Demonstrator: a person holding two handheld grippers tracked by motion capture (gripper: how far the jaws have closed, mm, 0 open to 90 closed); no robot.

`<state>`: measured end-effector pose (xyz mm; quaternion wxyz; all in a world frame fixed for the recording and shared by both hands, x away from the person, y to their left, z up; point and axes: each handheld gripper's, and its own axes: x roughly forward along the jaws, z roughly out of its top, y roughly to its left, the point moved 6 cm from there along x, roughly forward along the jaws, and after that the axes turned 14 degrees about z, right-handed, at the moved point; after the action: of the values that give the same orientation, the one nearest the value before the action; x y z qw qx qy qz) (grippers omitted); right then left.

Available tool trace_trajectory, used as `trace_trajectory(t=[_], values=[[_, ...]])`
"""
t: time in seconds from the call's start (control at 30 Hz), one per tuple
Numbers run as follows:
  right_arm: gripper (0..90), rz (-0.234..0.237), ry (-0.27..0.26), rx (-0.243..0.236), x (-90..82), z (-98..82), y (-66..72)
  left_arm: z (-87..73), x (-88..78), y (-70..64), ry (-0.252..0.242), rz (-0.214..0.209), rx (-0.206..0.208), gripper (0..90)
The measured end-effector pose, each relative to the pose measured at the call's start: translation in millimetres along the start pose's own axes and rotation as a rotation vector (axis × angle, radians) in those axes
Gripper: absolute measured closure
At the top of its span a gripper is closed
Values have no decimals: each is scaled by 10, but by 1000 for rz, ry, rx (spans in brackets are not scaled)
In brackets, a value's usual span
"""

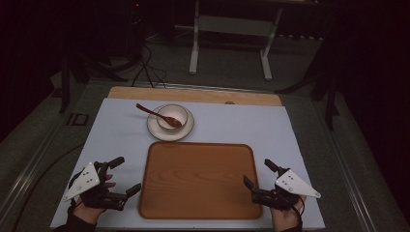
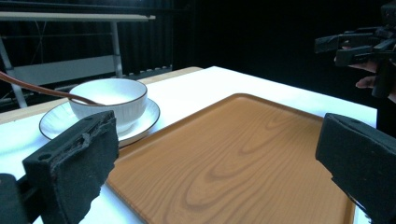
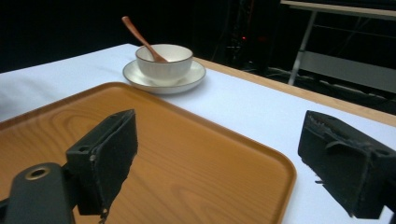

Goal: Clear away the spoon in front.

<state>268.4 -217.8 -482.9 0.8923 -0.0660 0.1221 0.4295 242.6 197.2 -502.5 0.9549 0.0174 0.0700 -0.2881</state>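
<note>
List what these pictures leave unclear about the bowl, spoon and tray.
- Bowl contents: too small in high view; its wall hides the inside in both gripper views.
- Spoon handle end: cut off by left gripper view's edge.
- Tray near side: cut off by right gripper view's edge.

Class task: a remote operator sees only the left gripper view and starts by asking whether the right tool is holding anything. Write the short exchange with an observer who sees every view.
Operator: Is the right tool holding anything?
Observer: No. In its own view the right tool has its jaws wide apart with nothing between them.
Operator: My picture cuts off the spoon's handle. Where does it end?
Observer: From above, the spoon has its head in the bowl. Its handle leans over the rim to the far left, and the free end reaches past the saucer.
</note>
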Motion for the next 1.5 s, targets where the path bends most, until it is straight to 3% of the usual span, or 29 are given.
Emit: trace_trajectory(t=[0.43, 0.63, 0.83, 0.97, 1.07, 1.3, 1.37, 1.5], values=[[114, -12, 27, -10, -13, 10, 33, -35, 20, -29, 31, -26, 25, 0], [115, 3, 40, -9, 9, 7, 61, 31, 15, -155, 31, -112, 33, 0], [115, 6, 32, -8, 7, 24, 79, 187, -20, -246, 31, -172, 1, 0], [116, 18, 33, -9, 16, 28, 92, 387, -14, -254, 26, -180, 27, 0], [116, 12, 34, -20, 22, 32, 98, 516, 14, -251, 32, -197, 12, 0], [116, 34, 25, -29, 42, 49, 143, 763, 182, -166, 27, -180, 30, 0], [116, 40, 25, -29, 48, 49, 147, 763, 182, -166, 27, -180, 30, 0], [116, 47, 23, -32, 56, 50, 158, 943, 296, -31, 16, -145, 12, 0]])
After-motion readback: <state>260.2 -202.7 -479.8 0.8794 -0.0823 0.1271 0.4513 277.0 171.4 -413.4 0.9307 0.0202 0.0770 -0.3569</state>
